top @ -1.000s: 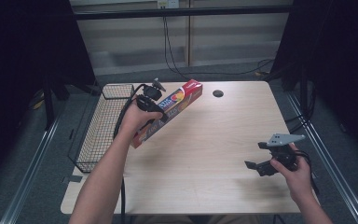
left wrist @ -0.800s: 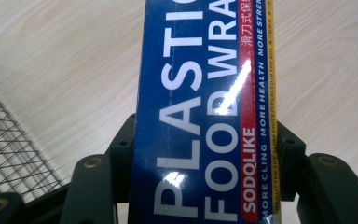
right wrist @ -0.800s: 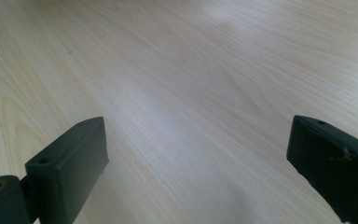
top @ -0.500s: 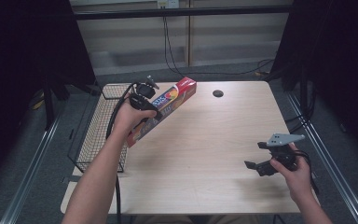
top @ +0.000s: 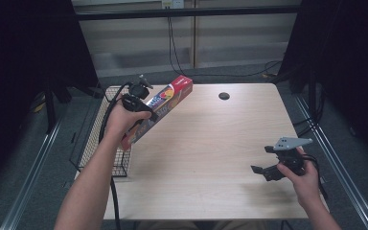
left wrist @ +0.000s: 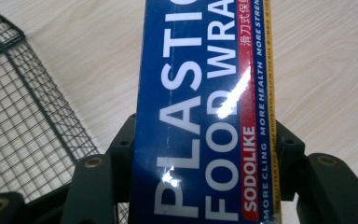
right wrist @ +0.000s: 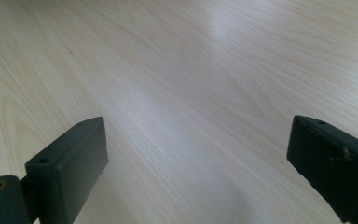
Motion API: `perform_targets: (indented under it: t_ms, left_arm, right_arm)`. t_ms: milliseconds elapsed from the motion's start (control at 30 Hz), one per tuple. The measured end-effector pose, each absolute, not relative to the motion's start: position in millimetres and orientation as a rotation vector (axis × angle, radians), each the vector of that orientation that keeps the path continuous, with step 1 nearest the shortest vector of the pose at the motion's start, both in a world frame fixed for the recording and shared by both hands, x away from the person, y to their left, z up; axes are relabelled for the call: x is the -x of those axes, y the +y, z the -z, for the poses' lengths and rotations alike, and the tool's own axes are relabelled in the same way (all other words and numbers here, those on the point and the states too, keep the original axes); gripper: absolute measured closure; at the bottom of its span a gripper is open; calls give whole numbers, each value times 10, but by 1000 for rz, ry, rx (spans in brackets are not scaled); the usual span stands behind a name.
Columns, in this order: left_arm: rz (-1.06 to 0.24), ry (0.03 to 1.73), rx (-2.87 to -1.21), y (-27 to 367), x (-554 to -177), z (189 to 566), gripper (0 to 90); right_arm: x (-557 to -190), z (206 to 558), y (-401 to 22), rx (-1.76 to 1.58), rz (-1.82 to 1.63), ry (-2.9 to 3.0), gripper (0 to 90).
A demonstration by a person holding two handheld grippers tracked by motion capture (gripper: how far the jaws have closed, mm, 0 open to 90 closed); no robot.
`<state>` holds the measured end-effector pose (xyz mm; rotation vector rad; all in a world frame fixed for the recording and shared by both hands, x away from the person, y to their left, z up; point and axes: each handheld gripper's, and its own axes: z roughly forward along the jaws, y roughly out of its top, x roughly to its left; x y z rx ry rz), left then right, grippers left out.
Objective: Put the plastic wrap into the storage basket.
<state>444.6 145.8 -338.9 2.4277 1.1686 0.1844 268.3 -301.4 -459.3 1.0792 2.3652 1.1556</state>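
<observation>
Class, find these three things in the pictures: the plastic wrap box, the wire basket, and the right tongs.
plastic wrap box (top: 160, 109), high view, middle of its printed face
wire basket (top: 92, 143), high view, mesh floor beside the arm
right tongs (top: 262, 159), high view, midway between the tips

— What's the room like from where you stand?
— Dim at the edges. A pale wooden table (top: 211, 143) sits in the middle, lit from above, with a small dark round hole (top: 224, 96) near its far edge.
— And behind it?
— A light panelled wall (top: 191, 38), with a black bar (top: 187, 13) running across in front of it and black cables (top: 172, 48) hanging down to the floor.
— The sides?
— Black curtains (top: 28, 48) on both sides. The floor (top: 38, 163) is grey, and metal rails (top: 28, 177) run along it on either side of the table.
</observation>
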Motion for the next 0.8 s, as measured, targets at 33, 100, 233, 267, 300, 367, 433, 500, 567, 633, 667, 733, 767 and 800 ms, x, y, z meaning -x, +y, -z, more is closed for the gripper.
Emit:
perform_targets:
  t_ms: [33, 100, 233, 267, 300, 367, 433, 500, 567, 633, 667, 733, 767, 800]
  left_arm:
    - [-187, 1163, -2435, 1486, -4445, 3376, 434]
    - [-187, 1183, -2419, 1530, -4429, 3365, 434]
    - [-191, 1203, -2417, 1615, -4402, 3345, 434]
    - [-194, 1209, -2417, 1635, -4397, 3341, 434]
    - [-206, 1214, -2413, 1653, -4390, 3340, 434]
    - [-187, 1227, -2403, 1698, -4385, 3338, 434]
    - [-194, 1227, -2410, 1726, -4373, 3338, 434]
    - [-201, 1230, -2414, 1751, -4364, 3338, 434]
    - [-196, 1247, -2390, 1781, -4352, 3337, 434]
    - [-194, 1260, -2380, 1806, -4342, 3335, 433]
    - [-200, 1258, -2388, 1822, -4342, 3330, 433]
    - [-197, 1276, -2380, 1851, -4332, 3328, 433]
    - [-202, 1271, -2387, 1869, -4329, 3323, 433]
    - [-209, 1272, -2388, 1882, -4324, 3323, 433]
  right_arm:
    - [-2682, 4593, -3012, -1080, -1157, 2366, 46]
    - [-2682, 4594, -3011, -1079, -1157, 2367, 46]
    - [-2685, 4595, -3006, -1082, -1158, 2367, 46]
    - [-2686, 4595, -3005, -1082, -1159, 2367, 46]
    - [-2687, 4595, -3005, -1081, -1160, 2367, 46]
    - [-2688, 4595, -3005, -1081, -1160, 2365, 46]
    - [-2689, 4596, -3003, -1082, -1160, 2366, 46]
    - [-2691, 4598, -2999, -1083, -1155, 2365, 46]
    - [-2693, 4601, -2996, -1084, -1159, 2366, 46]
    - [-2694, 4599, -2997, -1084, -1161, 2363, 46]
    - [-2694, 4597, -2998, -1086, -1161, 2361, 46]
    - [-2694, 4597, -3000, -1087, -1163, 2361, 46]
    - [-2694, 4597, -3000, -1087, -1162, 2361, 47]
    - [-2695, 4597, -3000, -1088, -1161, 2361, 46]
